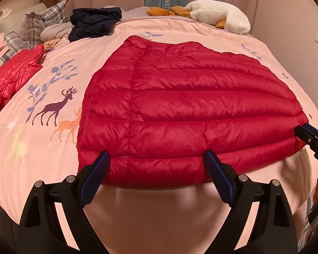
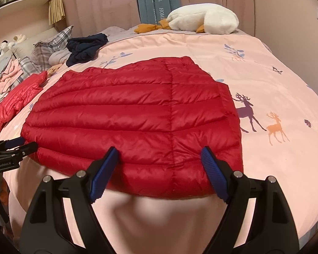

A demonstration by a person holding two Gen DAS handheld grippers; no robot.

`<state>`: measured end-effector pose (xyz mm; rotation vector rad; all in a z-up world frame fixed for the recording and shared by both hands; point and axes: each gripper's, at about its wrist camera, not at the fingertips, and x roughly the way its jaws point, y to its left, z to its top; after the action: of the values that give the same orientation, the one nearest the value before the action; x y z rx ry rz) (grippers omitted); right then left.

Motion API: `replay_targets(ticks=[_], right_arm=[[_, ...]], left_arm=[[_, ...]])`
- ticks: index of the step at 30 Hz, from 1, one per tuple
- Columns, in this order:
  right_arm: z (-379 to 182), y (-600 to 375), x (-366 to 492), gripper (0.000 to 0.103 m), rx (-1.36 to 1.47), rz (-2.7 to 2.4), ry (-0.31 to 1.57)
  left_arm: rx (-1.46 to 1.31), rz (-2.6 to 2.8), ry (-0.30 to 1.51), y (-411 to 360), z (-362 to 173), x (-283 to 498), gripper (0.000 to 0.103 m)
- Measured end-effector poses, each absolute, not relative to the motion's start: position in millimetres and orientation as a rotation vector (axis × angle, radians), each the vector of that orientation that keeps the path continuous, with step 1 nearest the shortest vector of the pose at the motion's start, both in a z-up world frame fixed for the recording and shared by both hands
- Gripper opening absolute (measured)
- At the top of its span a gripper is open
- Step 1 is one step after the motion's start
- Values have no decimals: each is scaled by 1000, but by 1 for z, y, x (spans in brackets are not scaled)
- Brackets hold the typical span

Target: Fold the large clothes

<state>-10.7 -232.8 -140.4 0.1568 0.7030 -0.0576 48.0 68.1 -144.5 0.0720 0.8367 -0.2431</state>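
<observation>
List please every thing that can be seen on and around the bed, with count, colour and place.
quilted jacket: 1, deep red, spread flat at the near edge of the bed
second padded garment: 1, lighter red, left side of the bed
dark clothing pile: 1, navy, far left, beside the pillows
plaid pillows: 2 at least, grey check, far left
goose plush toy: 1, white with orange beak and feet, far edge of the bed
duvet cover: 1, pink with deer print, covers the bed
curtains: pink, behind the bed
left hand-held gripper: 1, black with blue pads, open over the jacket hem
right hand-held gripper: 1, black with blue pads, open over the hem
</observation>
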Motion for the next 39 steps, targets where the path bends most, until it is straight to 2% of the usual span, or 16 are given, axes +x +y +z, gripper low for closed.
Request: replay_targets(ticks=[39], right_arm=[[-144, -276, -25, 82, 238, -189, 713]], left_arm=[[38, -138, 846, 104, -142, 55, 91]])
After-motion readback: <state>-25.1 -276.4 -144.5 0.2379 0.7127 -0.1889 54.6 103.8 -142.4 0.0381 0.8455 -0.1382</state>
